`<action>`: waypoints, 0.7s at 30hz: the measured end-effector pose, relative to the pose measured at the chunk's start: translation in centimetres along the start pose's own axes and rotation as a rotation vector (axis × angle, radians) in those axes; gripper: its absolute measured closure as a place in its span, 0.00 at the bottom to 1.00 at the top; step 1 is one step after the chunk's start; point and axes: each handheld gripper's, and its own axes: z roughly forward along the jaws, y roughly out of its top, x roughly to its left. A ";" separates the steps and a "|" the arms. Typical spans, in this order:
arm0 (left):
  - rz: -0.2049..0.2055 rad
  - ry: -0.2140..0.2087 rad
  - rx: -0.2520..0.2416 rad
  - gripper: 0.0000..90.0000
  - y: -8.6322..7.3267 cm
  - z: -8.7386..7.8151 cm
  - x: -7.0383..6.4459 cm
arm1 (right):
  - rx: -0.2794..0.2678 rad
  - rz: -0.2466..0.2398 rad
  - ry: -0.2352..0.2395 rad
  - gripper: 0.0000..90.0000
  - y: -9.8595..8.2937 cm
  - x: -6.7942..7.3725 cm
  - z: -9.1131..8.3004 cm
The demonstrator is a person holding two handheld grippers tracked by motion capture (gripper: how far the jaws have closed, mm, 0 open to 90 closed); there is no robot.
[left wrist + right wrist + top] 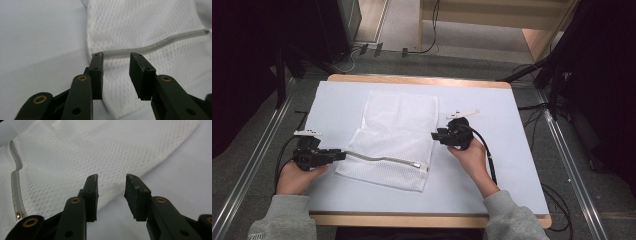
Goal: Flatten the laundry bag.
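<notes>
A white mesh laundry bag lies flat in the middle of the table, its grey zipper running along the near edge. My left gripper is open at the bag's near left corner, its jaws either side of the zipper's end. The zipper pull sits at the far right end of the zipper. My right gripper is open beside the bag's right edge, with nothing between its jaws. In the right gripper view the mesh bag spreads ahead and the zipper pull shows at lower left.
A pale blue-white mat covers the wooden table. Black cables trail from both grippers. Metal rails run along both sides of the table, and dark equipment stands beyond.
</notes>
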 end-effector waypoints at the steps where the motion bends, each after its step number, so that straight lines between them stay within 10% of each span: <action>1: 0.005 0.001 -0.003 0.70 0.3 0.3 0.0 | 0.000 -0.001 -0.001 0.70 -0.3 0.2 0.0; 21: 0.031 0.038 0.009 0.62 5.6 5.9 1.6 | 0.032 0.020 -0.009 0.62 -2.6 1.3 1.5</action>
